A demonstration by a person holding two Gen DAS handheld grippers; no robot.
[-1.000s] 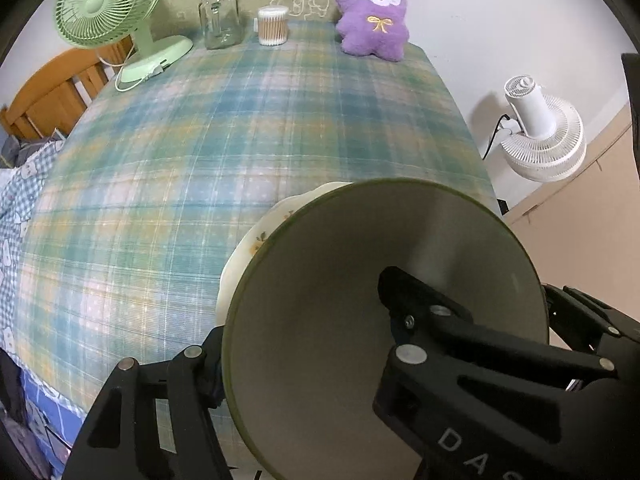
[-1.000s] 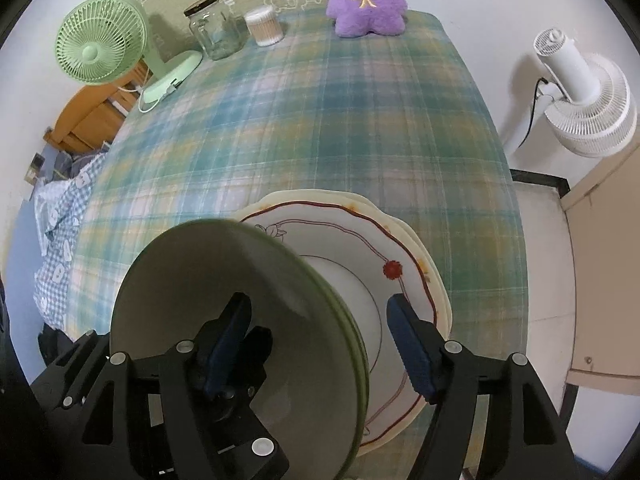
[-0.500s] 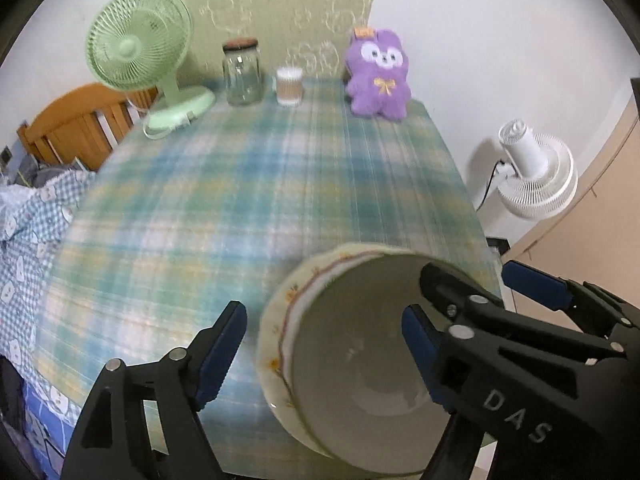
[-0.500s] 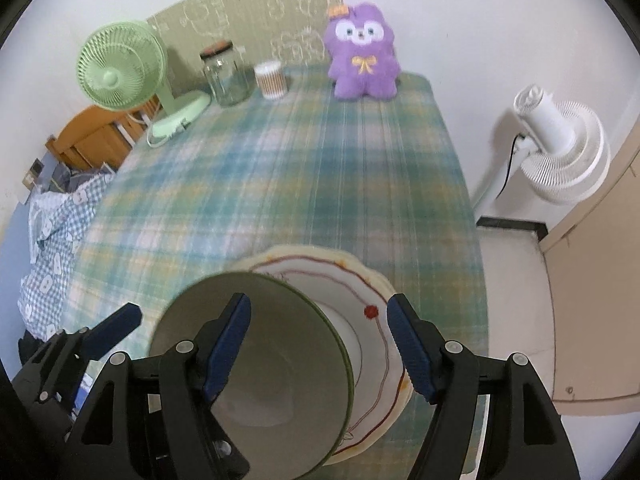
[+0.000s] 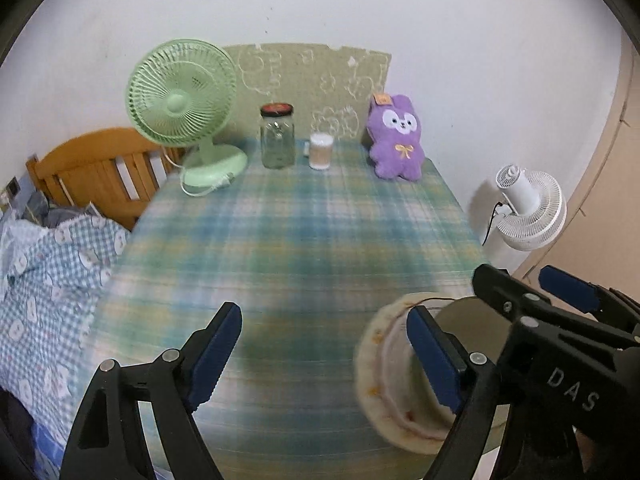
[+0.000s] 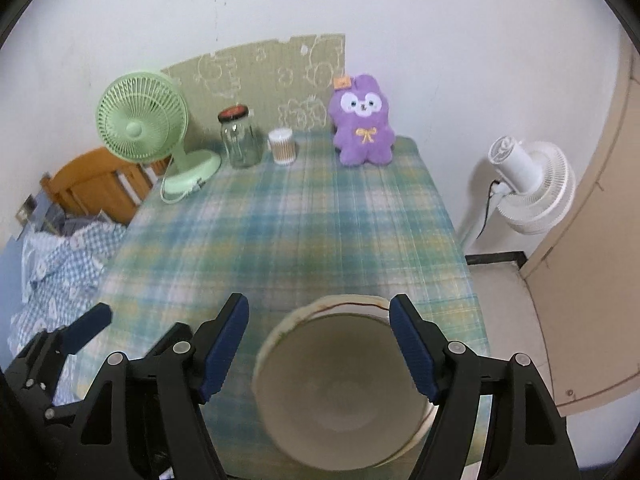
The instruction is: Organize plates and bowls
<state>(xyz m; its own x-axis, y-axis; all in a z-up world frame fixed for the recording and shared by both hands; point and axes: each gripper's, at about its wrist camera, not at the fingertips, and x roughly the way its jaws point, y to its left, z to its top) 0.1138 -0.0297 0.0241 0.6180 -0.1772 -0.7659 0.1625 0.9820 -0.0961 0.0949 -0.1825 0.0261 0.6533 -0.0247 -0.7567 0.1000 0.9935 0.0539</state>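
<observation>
A cream bowl with a green rim (image 6: 340, 392) sits upright on a cream plate with a red line (image 6: 352, 302) near the table's front right edge. My right gripper (image 6: 320, 346) is open and empty above the bowl, fingers on either side of it, not touching. My left gripper (image 5: 324, 354) is open and empty over the plaid cloth, left of the plate (image 5: 376, 360). The bowl (image 5: 460, 312) is mostly hidden behind the left gripper's right finger and the right gripper's body.
At the table's far end stand a green desk fan (image 5: 182, 100), a glass jar (image 5: 277, 136), a cotton-swab tub (image 5: 321, 151) and a purple plush (image 5: 396, 140). A white floor fan (image 6: 528, 188) is right of the table, a bed with checked bedding (image 5: 44, 264) on the left.
The bowl was let go onto the plate. Both grippers pulled back and up; the left one moved left, away from the bowl.
</observation>
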